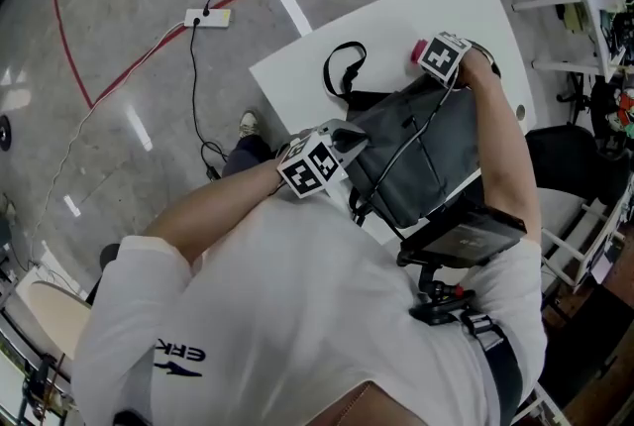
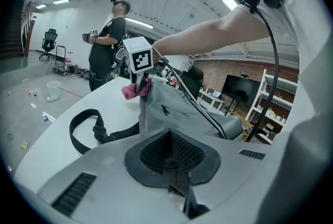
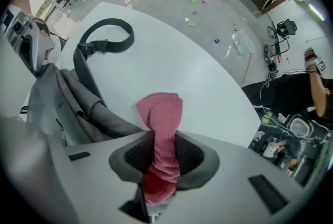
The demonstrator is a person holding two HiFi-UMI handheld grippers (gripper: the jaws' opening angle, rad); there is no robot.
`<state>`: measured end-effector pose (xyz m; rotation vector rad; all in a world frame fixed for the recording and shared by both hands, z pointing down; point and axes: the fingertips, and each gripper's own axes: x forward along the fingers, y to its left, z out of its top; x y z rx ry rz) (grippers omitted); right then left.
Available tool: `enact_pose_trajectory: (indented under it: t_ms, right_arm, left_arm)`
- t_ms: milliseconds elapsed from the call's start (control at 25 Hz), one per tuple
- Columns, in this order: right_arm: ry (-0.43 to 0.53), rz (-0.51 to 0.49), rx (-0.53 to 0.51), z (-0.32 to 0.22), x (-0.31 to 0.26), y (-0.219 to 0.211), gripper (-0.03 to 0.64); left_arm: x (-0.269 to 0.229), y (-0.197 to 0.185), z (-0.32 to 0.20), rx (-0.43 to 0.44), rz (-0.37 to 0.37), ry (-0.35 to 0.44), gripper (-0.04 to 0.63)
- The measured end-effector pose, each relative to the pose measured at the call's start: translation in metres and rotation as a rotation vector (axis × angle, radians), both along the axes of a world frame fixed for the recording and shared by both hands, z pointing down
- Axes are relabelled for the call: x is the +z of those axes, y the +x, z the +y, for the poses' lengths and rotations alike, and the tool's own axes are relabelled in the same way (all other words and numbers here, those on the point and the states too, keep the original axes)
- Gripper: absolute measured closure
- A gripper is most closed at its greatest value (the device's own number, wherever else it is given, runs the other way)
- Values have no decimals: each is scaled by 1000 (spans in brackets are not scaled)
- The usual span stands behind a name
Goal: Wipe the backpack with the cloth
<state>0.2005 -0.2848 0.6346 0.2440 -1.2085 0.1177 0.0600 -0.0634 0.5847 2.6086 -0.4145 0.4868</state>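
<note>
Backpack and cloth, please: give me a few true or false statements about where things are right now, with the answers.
1. The right gripper has its jaws shut on a pink cloth. True.
2. The backpack lies on the floor. False: it lies on the white table.
3. The backpack is bright red. False: it is grey.
4. A black strap loops out from the backpack onto the table. True.
</note>
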Motion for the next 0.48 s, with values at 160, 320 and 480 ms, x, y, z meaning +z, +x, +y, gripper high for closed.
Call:
enact_pose_trajectory:
  t_ms: [160, 320, 480]
  right_arm:
    - [82, 59, 31, -20, -7, 23, 516]
    - [122, 80, 77, -23, -8, 31, 517]
    - [64, -36, 113, -5, -6, -10, 517]
  left_arm:
    - [-2, 3, 0, -4, 2, 3, 592]
    - [0, 4, 0, -10, 4, 2, 592]
    - [4, 0, -1, -11, 5, -2, 591]
